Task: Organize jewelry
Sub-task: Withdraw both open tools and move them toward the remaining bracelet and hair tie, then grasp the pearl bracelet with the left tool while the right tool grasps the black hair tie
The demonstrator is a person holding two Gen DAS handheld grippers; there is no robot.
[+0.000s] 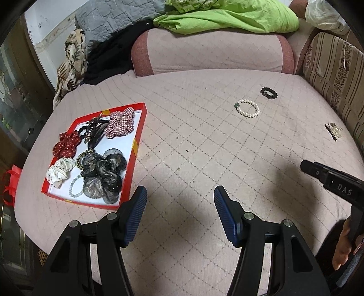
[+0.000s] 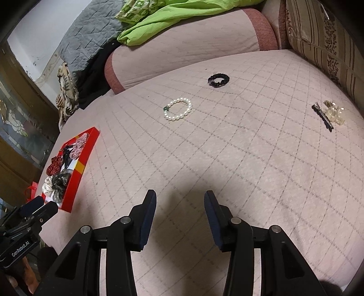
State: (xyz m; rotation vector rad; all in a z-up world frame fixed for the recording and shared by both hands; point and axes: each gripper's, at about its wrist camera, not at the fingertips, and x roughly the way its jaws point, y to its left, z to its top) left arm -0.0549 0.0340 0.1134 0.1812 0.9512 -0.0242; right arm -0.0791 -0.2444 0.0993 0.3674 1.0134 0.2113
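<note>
Pink quilted fabric covers the sofa seat [image 1: 193,141] on which all the things lie. At its left side stands a shallow red box [image 1: 134,157] with a white bottom. In it are a checked scrunchie [image 1: 120,123], a red dotted scrunchie [image 1: 67,144], a white scrunchie [image 1: 59,172], a dark sheer scrunchie [image 1: 104,173], a black hair claw [image 1: 94,134] and a pale bead bracelet [image 1: 75,187], which lies just beside the dark sheer one. Well apart from the box, toward the back right of the seat, lies a white pearl bracelet [image 2: 178,109] with one small green bead, and near it, a little further back, a black bead bracelet [image 2: 218,80]. They do not touch each other. Near the right edge of the seat lies a hair clip [image 2: 327,113] with clear pale stones on a dark bar. The left tongs [image 1: 180,205] hang over bare fabric just beside the near corner of the box, opened wide, with nothing between them. The right tongs [image 2: 179,209] are also spread wide and hold nothing, pointing toward the pearl bracelet from some way off. Each camera sees the other tool at its edge. Behind the seat are a pink backrest cushion [image 1: 213,50] with a green cloth [image 1: 227,16] on top, and a striped cushion [image 1: 336,75] at the right.
</note>
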